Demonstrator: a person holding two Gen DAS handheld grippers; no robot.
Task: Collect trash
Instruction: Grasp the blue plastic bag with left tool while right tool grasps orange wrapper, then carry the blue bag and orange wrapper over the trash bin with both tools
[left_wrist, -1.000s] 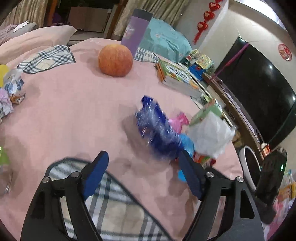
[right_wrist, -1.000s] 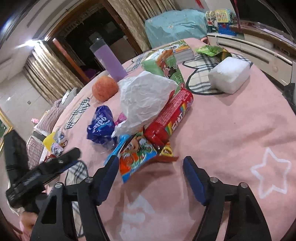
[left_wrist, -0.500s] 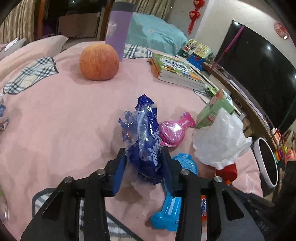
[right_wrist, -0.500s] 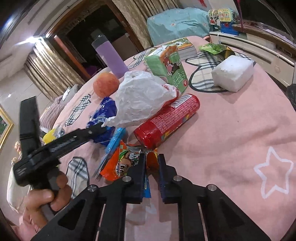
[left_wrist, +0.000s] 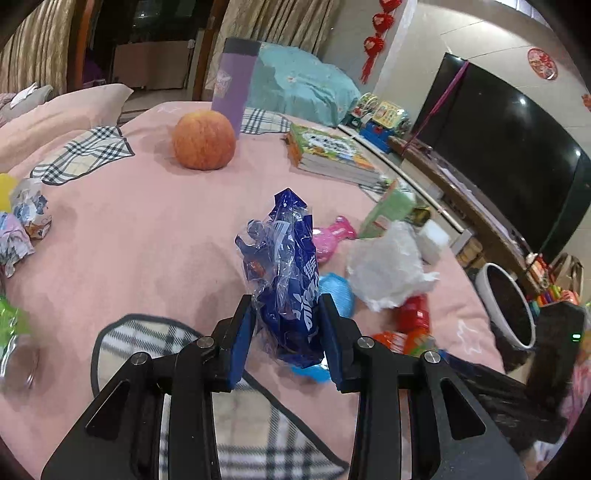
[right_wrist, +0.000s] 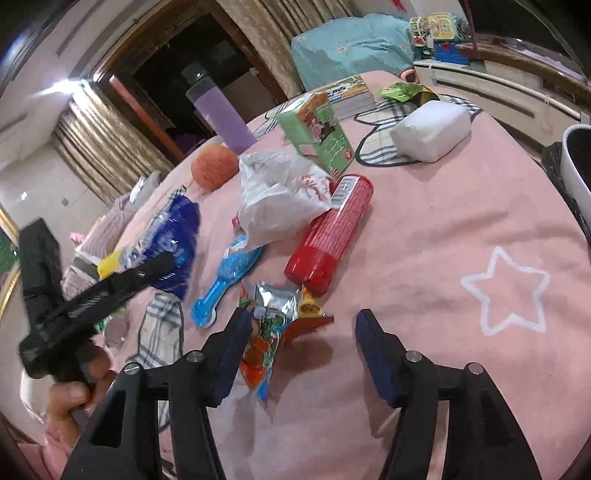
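My left gripper (left_wrist: 289, 328) is shut on a crumpled blue plastic wrapper (left_wrist: 286, 269) and holds it upright above the pink cloth; it also shows in the right wrist view (right_wrist: 173, 236). My right gripper (right_wrist: 301, 347) is open, with an orange snack packet (right_wrist: 273, 325) lying against its left finger. A crumpled white bag (right_wrist: 280, 192), a red tube (right_wrist: 332, 232), a green carton (right_wrist: 317, 133) and a light blue plastic piece (right_wrist: 229, 280) lie just beyond it.
An orange fruit (left_wrist: 204, 139), a purple bottle (left_wrist: 232, 85) and a stack of books (left_wrist: 328, 155) stand farther back. A white foam block (right_wrist: 432, 129) lies at the right. A white bin (left_wrist: 506, 306) with a dark liner stands beyond the table's right edge. Crumpled wrappers (left_wrist: 26, 218) lie at left.
My left gripper has lifted the blue wrapper off the cloth. My right gripper was shut on the orange packet half a second ago and is now open; the packet lies by its left finger.
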